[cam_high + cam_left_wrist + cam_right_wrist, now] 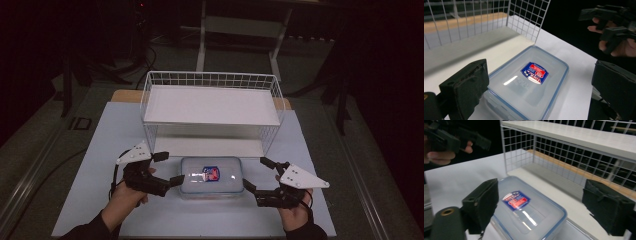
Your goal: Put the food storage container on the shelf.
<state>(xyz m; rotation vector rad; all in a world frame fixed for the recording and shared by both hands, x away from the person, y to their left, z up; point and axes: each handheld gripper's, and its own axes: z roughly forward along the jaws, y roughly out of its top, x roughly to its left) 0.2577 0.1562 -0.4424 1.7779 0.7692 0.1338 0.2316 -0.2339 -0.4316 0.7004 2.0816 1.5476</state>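
One clear plastic container (212, 177) lies on the table, closed with one blue-rimmed lid that bears one red and blue label (211, 173). One white wire rack (212, 107) stands behind it, with two shelves, an upper and a lower. Two grippers are in play, the left gripper (169, 169) and the right gripper (258, 173), one in each of two hands.
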